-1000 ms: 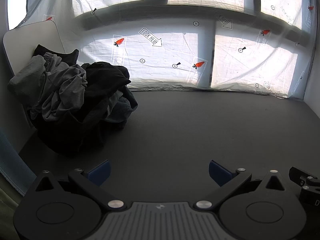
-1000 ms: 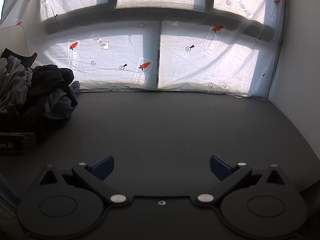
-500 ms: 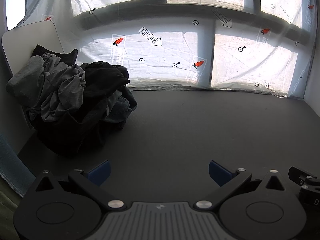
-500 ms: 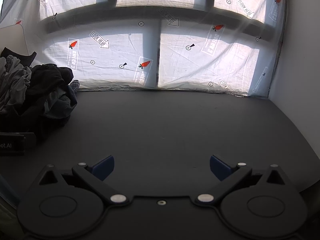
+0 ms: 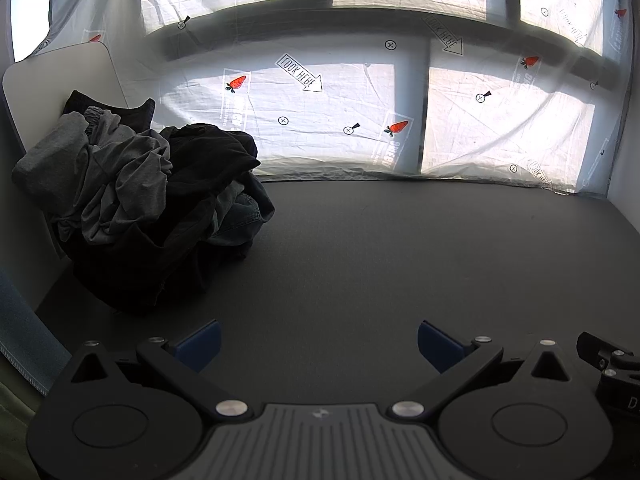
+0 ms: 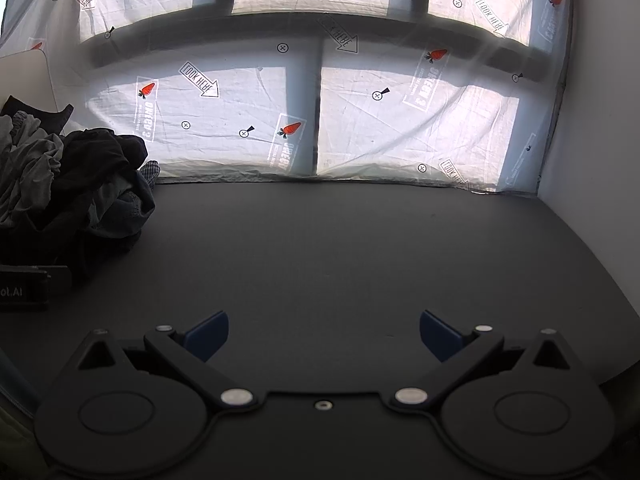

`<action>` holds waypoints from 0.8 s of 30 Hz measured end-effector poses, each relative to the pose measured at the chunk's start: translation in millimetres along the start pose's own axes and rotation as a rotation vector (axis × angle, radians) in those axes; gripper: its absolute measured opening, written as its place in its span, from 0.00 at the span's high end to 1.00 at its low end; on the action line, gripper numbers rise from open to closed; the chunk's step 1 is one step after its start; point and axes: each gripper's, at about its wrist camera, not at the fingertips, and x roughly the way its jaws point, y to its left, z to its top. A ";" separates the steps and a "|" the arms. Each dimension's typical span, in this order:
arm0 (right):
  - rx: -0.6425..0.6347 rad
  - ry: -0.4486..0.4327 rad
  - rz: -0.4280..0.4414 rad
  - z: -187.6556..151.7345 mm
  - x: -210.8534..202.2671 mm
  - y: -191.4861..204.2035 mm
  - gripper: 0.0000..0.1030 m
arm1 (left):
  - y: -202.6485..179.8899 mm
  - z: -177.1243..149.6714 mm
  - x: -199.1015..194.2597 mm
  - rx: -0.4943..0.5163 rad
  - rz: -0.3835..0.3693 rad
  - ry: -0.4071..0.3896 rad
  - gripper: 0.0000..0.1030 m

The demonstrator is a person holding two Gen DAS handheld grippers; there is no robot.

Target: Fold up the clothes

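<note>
the pile (image 5: 152, 208) of dark and grey clothes is sitting at the far left of the table (image 5: 400, 248), heaped against a white board (image 5: 60, 76) and reaching the plastic sheet (image 5: 340, 120) hanging along the table's back edge. a grey garment (image 5: 116, 184) is lying on the left of the pile, a black one (image 5: 212, 152) is topping it, and a bluish one (image 5: 244, 220) is spilling out at its right foot. in the right wrist view the pile (image 6: 76, 188) is showing at the left edge, with a checked bit of cloth (image 6: 150, 168) peeking out by the sheet.

right of the pile, the left gripper (image 5: 318, 344) is hovering over bare table, its jaws spread wide and gripping nothing, well apart from the clothes. further right, the right gripper (image 6: 324, 336) is likewise gaping wide and empty over the bare table, with a white wall (image 6: 592, 120) to its right.
</note>
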 end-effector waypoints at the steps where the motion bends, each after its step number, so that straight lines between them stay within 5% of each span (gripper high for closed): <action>1: -0.001 0.000 -0.001 0.2 0.2 0.2 0.00 | 0.2 0.0 0.2 0.000 0.000 0.000 0.00; 15: 0.077 -0.065 -0.007 -2.8 8.7 -3.9 0.00 | 6.8 -0.4 16.4 0.022 -0.021 0.027 0.00; 24: 0.260 -0.097 -0.022 9.4 32.9 -78.0 0.00 | -40.2 21.0 60.3 -0.076 -0.140 0.079 0.00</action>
